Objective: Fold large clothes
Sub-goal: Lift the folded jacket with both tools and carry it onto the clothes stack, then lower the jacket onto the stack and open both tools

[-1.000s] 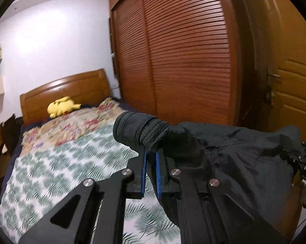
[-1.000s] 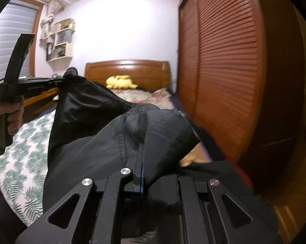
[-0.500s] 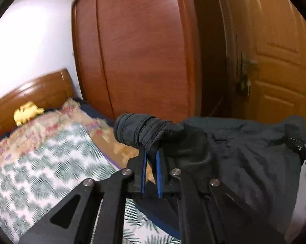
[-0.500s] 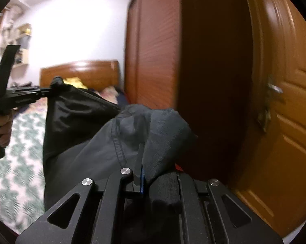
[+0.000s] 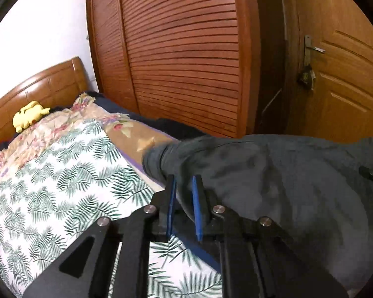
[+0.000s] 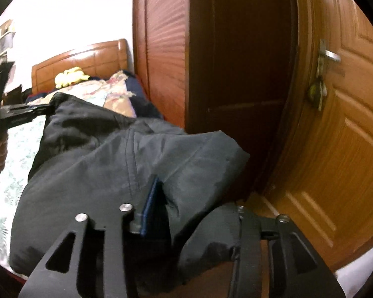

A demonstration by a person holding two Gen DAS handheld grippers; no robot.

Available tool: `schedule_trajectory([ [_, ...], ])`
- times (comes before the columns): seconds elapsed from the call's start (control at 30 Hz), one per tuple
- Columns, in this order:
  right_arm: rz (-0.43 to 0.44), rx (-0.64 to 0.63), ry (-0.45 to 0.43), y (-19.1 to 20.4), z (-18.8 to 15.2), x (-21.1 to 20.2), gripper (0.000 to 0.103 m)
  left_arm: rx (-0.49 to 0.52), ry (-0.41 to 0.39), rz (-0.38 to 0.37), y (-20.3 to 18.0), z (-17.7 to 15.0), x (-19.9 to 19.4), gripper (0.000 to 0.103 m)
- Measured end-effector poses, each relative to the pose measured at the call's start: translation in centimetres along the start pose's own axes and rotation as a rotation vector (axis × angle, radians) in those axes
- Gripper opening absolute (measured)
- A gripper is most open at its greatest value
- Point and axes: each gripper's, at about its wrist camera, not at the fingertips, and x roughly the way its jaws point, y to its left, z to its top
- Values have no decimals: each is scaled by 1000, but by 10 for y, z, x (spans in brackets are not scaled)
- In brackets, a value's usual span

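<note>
Spreading dark garment across both tongs, over bed edge

Dark grey jacket, rumpled and loosely spread, cuffed sleeve end toward the leaf-print bedspread.

From close behind each gripper's fingers, the dark grey garment and wooden-headboard bed are seen in both wrist views.

bedroom: bed, wardrobe
</note>
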Motion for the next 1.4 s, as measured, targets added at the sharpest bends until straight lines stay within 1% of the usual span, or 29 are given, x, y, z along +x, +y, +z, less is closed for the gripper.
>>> schedule_trajectory([
  [0.1,10,3,24,-7,0,-2,43,32,-18,-8,2,-12,-10,11],
  [0.13,14,10,34,-9,0,-4,49,34,-22,-19,3,-17,-16,11],
  [0.17,3,17,40,-10,1,-5,54,33,-23,-34,3,-21,-20,11],
  [0.23,-12,40,34,-14,5,-11,68,33,-22,-68,3,-29,-27,12],
  [0.27,-25,48,24,-17,5,-14,71,34,-24,-83,3,-33,-32,12],
  [0.3,-60,55,10,-20,8,-21,73,33,-26,-97,2,-37,-36,13],
  [0.37,-94,61,-5,-23,12,-27,73,26,-28,-127,1,-45,-43,15],
  [0.43,-107,52,-30,-20,17,-35,73,20,-27,-153,1,-51,-49,17],
  [0.47,-111,42,-66,-14,20,-42,73,19,-26,-169,0,-55,-52,18],
  [0.53,-96,21,-101,-3,24,-48,73,18,-24,-191,-2,-62,-56,20],
  [0.57,-73,3,-115,6,26,-50,73,19,-24,-197,-2,-65,-58,21],
  [0.67,-37,-39,-83,29,30,-36,73,25,-25,-211,-4,-75,-64,25],
  [0.8,-42,-69,-28,46,28,-9,73,30,-31,-226,-7,-86,-74,30],
  [0.87,-61,-63,-1,45,23,3,73,32,-40,-232,-7,-90,-80,33],
  [0.93,-78,-45,48,39,16,18,73,35,-43,-241,-6,-93,-84,34],
  [0.97,-70,-34,84,34,9,28,73,41,-46,-244,-8,-95,-87,34],
  [1.07,-47,-1,138,23,0,41,73,51,-53,-249,-10,-101,-94,37],
  [1.17,-43,12,133,20,-3,40,73,44,-54,-270,-12,-105,-99,40],
  [1.27,-64,3,127,26,-1,37,73,41,-55,-273,-13,-110,-102,47],
  [1.33,-92,-7,110,31,0,32,73,42,-55,-278,-13,-114,-106,49],
  [1.4,-111,-11,74,37,1,20,73,39,-52,-304,-13,-119,-110,50],
])
